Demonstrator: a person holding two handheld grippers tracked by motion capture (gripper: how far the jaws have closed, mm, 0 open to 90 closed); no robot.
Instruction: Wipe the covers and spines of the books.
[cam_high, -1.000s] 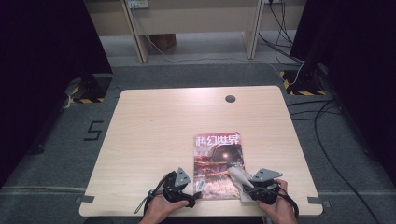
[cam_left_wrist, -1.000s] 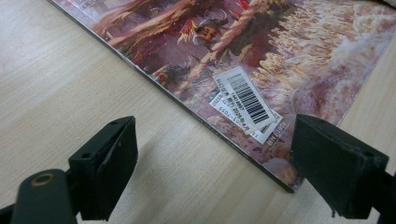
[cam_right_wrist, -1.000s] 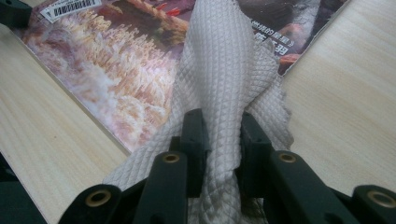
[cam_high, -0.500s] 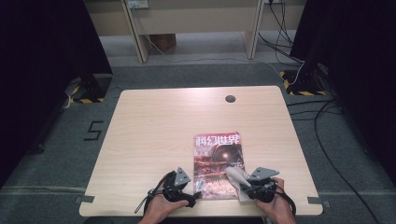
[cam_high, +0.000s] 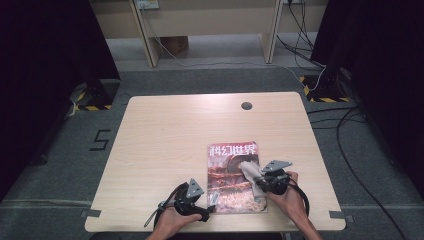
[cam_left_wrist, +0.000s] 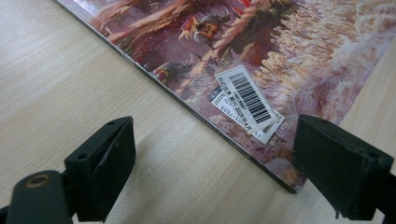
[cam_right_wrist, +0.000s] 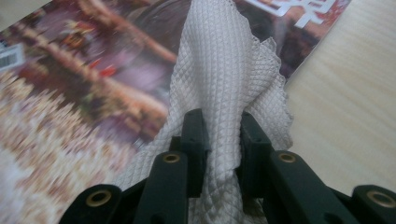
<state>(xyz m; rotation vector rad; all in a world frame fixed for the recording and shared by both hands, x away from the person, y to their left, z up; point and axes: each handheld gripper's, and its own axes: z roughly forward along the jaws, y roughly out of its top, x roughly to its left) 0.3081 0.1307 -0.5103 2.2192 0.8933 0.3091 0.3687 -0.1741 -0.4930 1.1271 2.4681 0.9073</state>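
Wooden table (cam_high: 165, 145): right gripper (cam_right_wrist: 223, 140) jaws pinch cloth (cam_right_wrist: 224, 70) on magazine (cam_high: 231, 172).

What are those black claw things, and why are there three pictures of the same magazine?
Those claws are grippers, tools with two jaws that a person squeezes by hand. One picture comes from a camera up high, looking down on the wooden table. The other two come from small cameras riding on each gripper, looking along its jaws. On the table lies a magazine with a colourful cover. The right gripper is pinching a white cloth that rests on the cover, probably to wipe it. The left gripper sits at the magazine's near left corner with its jaws wide open, one on either side of that corner, and it is not squeezing anything.
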